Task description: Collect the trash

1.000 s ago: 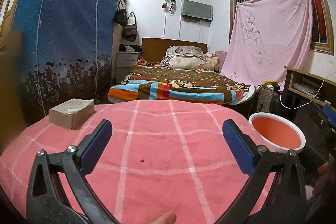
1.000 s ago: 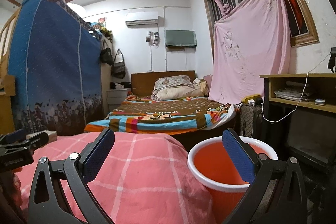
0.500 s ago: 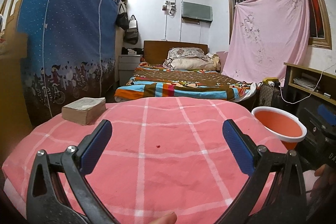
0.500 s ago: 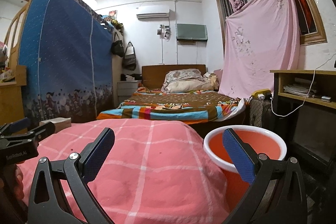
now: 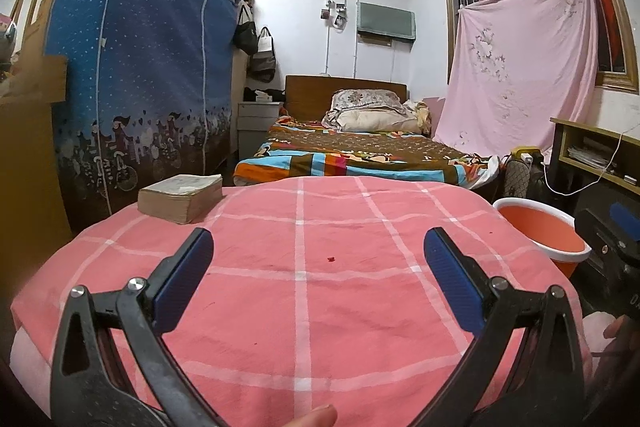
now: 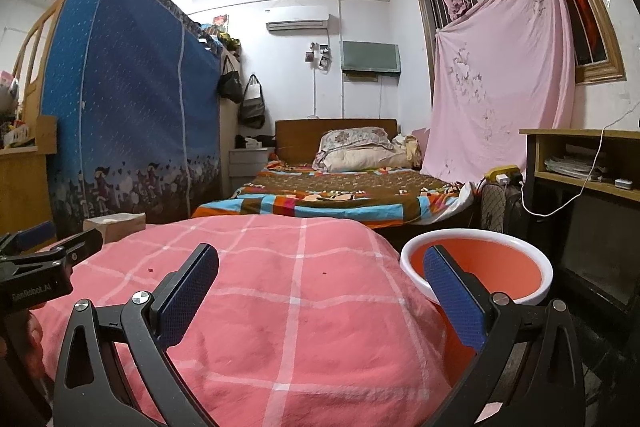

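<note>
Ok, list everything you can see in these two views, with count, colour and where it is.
checked cloth: one, pink with white lines, spread over the near surface
book: one, tan, thick, lying flat at the far left corner of the cloth
red speck: one, tiny, on the cloth ahead of the left gripper
bucket: one, white rim, orange inside, beside the right edge of the cloth; looks empty as far as its inside shows
bed: one, brown and striped bedding, behind the cloth
pink sheet: one, hung by the window
blue fabric wardrobe: one, at left
left gripper: one, black with blue pads, open above the cloth
right gripper: one, same colours, open, bucket behind its right finger
</note>
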Demonstrator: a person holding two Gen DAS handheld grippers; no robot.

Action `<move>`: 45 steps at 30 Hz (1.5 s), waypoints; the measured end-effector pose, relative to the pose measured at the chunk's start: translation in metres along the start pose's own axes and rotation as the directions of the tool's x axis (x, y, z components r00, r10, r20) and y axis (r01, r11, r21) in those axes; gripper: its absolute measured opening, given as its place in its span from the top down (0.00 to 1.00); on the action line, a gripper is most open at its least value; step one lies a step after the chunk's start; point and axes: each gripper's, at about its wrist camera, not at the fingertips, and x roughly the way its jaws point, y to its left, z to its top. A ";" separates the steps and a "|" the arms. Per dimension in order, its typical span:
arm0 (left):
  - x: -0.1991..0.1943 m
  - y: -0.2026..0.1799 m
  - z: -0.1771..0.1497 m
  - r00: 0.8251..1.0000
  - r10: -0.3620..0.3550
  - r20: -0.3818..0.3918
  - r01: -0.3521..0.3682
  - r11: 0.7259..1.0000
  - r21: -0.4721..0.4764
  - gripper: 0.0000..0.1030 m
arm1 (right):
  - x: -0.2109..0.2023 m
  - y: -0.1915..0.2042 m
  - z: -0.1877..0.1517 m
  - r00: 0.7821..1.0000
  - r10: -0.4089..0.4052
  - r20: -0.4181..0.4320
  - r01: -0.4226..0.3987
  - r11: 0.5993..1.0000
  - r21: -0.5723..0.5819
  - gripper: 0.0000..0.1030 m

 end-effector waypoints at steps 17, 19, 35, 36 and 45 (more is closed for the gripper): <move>-0.006 -0.001 -0.011 0.999 -0.007 0.032 0.006 1.000 0.030 0.14 | 0.005 0.000 -0.016 0.999 -0.023 -0.040 0.023 1.000 0.003 0.00; -0.006 -0.002 -0.013 0.999 -0.005 0.032 0.004 0.999 0.041 0.14 | 0.007 -0.001 -0.018 0.998 -0.028 -0.056 0.028 1.000 0.007 0.00; -0.005 -0.004 -0.017 1.000 -0.014 0.016 0.013 0.999 0.046 0.14 | 0.004 0.002 -0.020 0.996 -0.067 -0.052 0.066 0.998 -0.017 0.00; -0.005 -0.004 -0.017 1.000 -0.014 0.017 0.013 0.999 0.046 0.14 | 0.005 0.002 -0.020 0.996 -0.067 -0.053 0.066 0.998 -0.017 0.00; -0.005 -0.003 -0.017 1.000 -0.014 0.017 0.013 0.999 0.047 0.14 | 0.005 0.002 -0.020 0.996 -0.067 -0.052 0.066 0.998 -0.016 0.00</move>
